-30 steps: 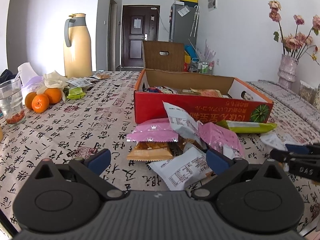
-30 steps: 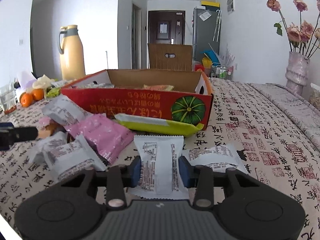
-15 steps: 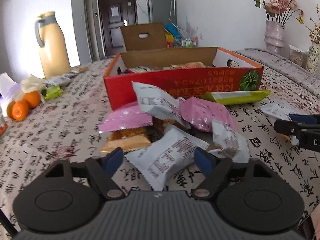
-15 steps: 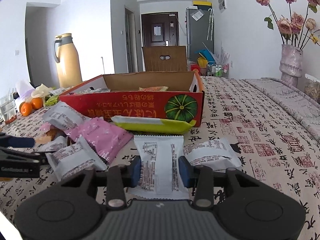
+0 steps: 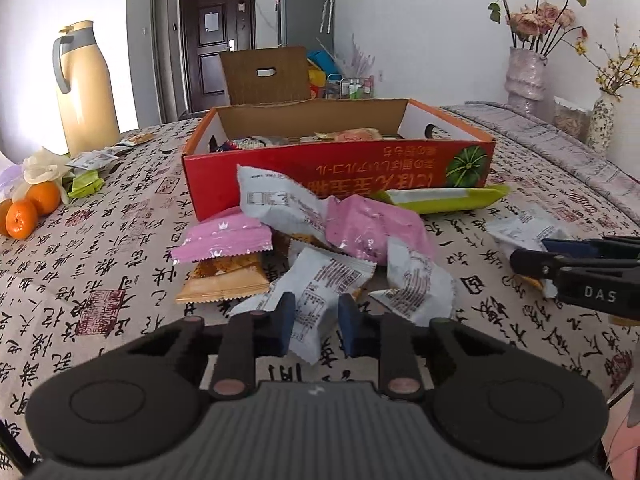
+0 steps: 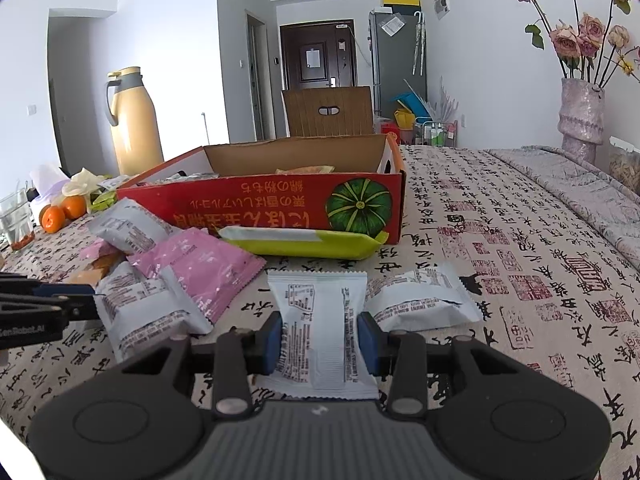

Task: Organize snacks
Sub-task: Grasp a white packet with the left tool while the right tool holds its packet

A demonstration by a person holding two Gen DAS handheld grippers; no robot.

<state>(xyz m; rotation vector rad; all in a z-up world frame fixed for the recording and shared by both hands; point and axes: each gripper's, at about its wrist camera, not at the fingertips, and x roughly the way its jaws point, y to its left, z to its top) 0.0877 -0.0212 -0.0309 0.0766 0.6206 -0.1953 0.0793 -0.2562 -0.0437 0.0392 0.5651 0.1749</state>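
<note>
A red cardboard box (image 5: 320,172) (image 6: 280,204) with several snacks inside stands on the patterned tablecloth. In front of it lies a pile of white, pink (image 5: 372,232) and orange (image 5: 224,284) snack packets and a long green packet (image 5: 444,200) (image 6: 304,240). My left gripper (image 5: 314,326) is shut on a white snack packet (image 5: 320,292) at the pile's near edge. My right gripper (image 6: 322,342) is shut on another white snack packet (image 6: 320,320), held just above the cloth; another white packet (image 6: 420,300) lies beside it.
A yellow thermos jug (image 5: 84,88) and oranges (image 5: 32,208) stand at the far left, with a glass (image 6: 16,220). Flower vases (image 5: 524,76) stand at the right. A brown chair back (image 5: 266,76) is behind the box.
My left gripper's fingers have closed from wide open onto the white packet in the pile. My right gripper keeps its packet and has lifted slightly.
</note>
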